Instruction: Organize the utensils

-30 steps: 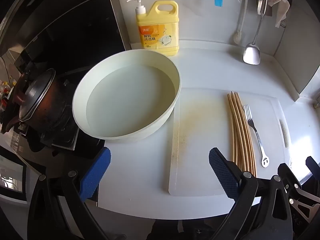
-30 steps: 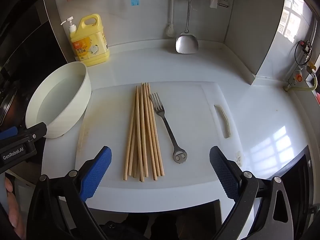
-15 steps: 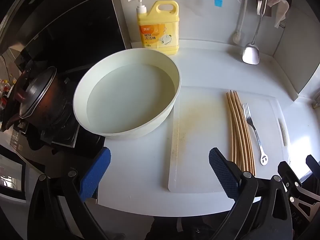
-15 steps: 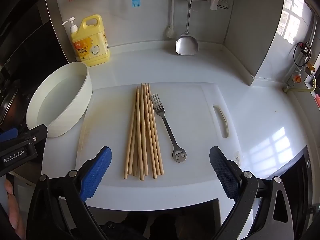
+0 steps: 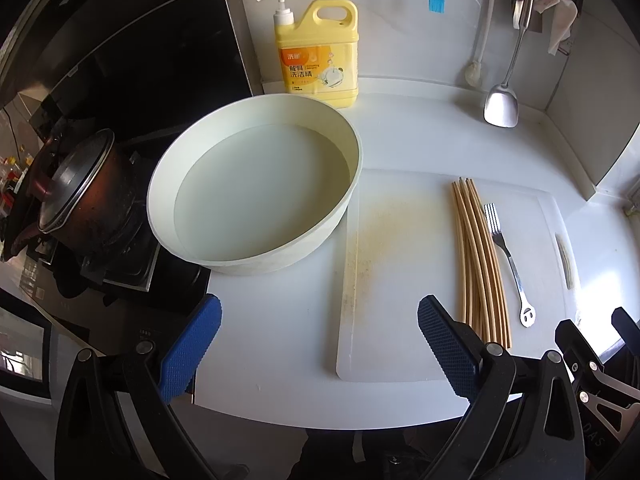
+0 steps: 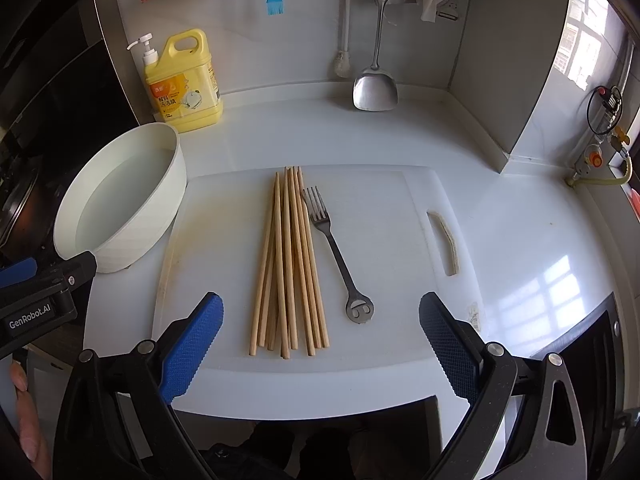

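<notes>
Right wrist view, left to right: a white basin [image 6: 120, 200] of water stands at the left edge of a white cutting board [image 6: 384, 240], touching it or just beside it. On the board lies a bundle of wooden chopsticks [image 6: 290, 260], and just to their right a metal fork [image 6: 336, 252], tines pointing away, its cut-out handle end toward the camera.

The right gripper [image 6: 320, 340] hangs over the near edge of the board with its jaws spread wide and nothing between them. The chopsticks run lengthwise away from it, nearly in line with its fingers, and both they and the fork sit inside the span of the open jaws. So the right hand is the nearer one (my judgement), and a pick would probably close across the long axis.

In the left wrist view the left gripper [image 5: 320, 344] is likewise wide open and empty, over bare counter in front of the basin; the chopsticks [image 5: 478, 256] and fork [image 5: 506, 256] lie off to its right.

How many chopsticks there are is hard to count, since they overlap. Their near ends are partly hidden behind the left gripper's right finger [image 5: 448, 348].
</notes>
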Tool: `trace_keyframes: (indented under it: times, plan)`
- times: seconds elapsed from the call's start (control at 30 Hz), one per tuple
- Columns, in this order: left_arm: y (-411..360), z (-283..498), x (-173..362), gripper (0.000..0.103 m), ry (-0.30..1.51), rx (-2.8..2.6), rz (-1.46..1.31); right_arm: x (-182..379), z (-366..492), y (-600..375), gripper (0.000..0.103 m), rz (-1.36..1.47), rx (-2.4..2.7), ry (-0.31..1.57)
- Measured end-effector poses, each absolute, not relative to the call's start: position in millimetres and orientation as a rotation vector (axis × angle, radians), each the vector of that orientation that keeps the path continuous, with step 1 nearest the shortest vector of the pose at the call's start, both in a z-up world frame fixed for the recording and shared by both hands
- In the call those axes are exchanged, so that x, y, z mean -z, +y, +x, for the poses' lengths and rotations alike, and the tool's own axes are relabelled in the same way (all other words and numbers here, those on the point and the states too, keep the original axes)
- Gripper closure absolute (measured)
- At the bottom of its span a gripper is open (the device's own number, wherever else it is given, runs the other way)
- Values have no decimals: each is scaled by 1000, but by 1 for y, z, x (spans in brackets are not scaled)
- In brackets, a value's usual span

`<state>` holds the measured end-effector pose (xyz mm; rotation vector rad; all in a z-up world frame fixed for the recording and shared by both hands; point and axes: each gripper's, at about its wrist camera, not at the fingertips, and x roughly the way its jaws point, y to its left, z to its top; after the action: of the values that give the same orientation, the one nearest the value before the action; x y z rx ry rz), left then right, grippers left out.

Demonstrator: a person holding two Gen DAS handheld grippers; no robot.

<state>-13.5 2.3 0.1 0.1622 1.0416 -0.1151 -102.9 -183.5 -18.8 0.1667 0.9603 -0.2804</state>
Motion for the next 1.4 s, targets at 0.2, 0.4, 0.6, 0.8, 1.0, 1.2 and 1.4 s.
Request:
trace_keyframes:
  times: [0.2, 0.4, 0.6, 0.8, 1.0, 1.2, 1.4]
  plan:
    - [2, -13, 0, 6, 1043, 115, 162, 18, -104, -183, 9, 165, 281, 958]
    - [2, -13, 0, 6, 1043, 114, 162, 17, -104, -183, 9, 165, 281, 957]
    - [3, -16, 1, 6, 1044, 113, 161, 15, -104, -183, 9, 161, 280, 952]
    - [1, -14, 1, 6, 1044, 114, 162, 14, -104, -183, 9, 160, 280, 951]
    - [1, -14, 0, 6, 1044, 115, 163, 15, -103, -182, 9, 164, 280, 950]
    - [2, -15, 1, 6, 1045, 115, 163, 15, -103, -182, 9, 164, 280, 951]
    - [2, -14, 1, 6, 1045, 115, 163, 15, -103, -182, 9, 163, 280, 949]
